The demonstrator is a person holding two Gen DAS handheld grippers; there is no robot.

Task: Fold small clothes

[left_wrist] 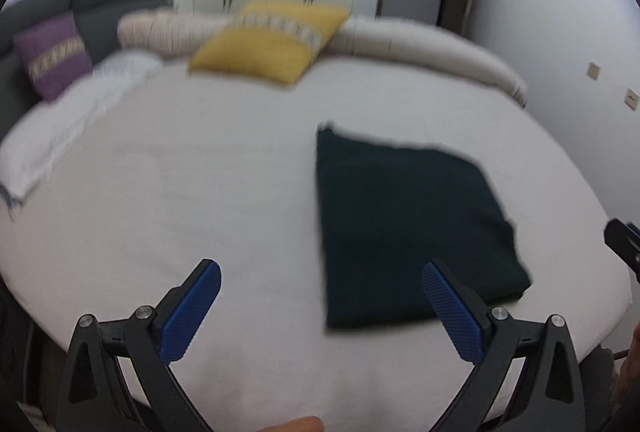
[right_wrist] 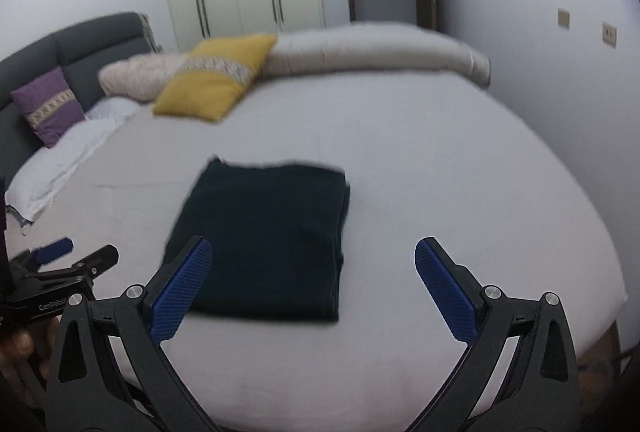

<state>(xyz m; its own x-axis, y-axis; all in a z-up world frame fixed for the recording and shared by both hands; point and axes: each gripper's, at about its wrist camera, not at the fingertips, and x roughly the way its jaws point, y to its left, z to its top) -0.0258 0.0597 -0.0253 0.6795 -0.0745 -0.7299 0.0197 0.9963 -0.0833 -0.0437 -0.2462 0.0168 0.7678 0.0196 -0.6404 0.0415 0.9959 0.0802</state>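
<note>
Folded cloth (right_wrist: 264, 236) flat on bed (right_wrist: 440, 172).
Lies at one o'clock of left gripper (left_wrist: 320, 306), eleven of right gripper (right_wrist: 314, 286); both wide open, empty.

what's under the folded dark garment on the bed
The dark garment lies flat on the light bed sheet, which shows bare all around it. Its own folded layers show along the right edge; whatever lies between or beneath them is covered.

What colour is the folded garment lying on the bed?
Very dark, blackish green; the folded garment shows best in the right wrist view.
</note>
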